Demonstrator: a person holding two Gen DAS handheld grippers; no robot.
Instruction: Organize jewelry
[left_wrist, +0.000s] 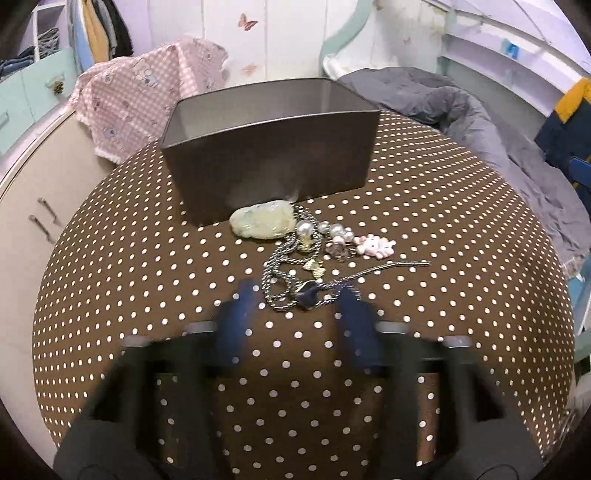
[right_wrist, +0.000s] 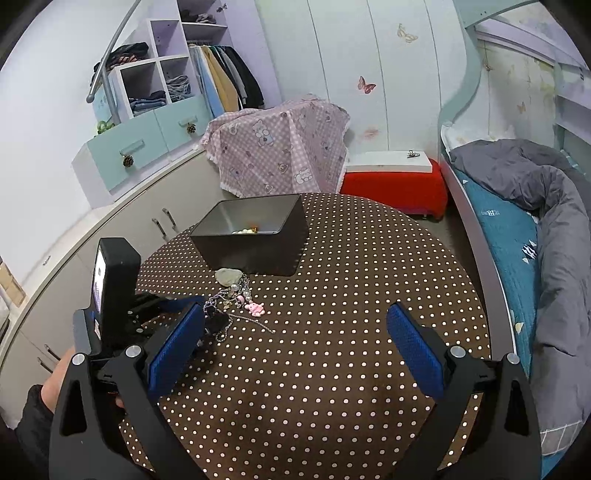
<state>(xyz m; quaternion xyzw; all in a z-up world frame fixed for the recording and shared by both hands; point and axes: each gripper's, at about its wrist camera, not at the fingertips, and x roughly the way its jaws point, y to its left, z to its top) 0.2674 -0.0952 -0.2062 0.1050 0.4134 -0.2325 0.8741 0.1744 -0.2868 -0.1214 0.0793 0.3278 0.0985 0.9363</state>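
Left claw (left_wrist: 295, 295): blurred in its own view, its blue pads standing either side of the near loop of the silver chain; whether they already press on it I cannot tell.
Jade stone (left_wrist: 263, 222): pale green, lying against the foot of the box's near wall, touching the top of the jewelry heap.
Silver chain (left_wrist: 284, 273): coiled on the tabletop, with a dark pendant (left_wrist: 308, 295) at its near end, right between the left pads; probably the piece meant to go next.
Dark box (left_wrist: 273, 173): open-topped, just behind the heap; the right wrist view shows pearls and gold pieces already inside, so sorting seems partly done.
Pearl strand (left_wrist: 332, 230): beside the stone, tangled with the chain.
Pink bear charm (left_wrist: 375, 246): at the right edge of the heap, lying flat.
Tabletop (left_wrist: 461, 295): brown cloth with white dots, keeping the pieces easy to see.
Right claw (right_wrist: 297, 332): jaws wide apart, nothing between them, waiting near the heap, likely ready to help untangle.
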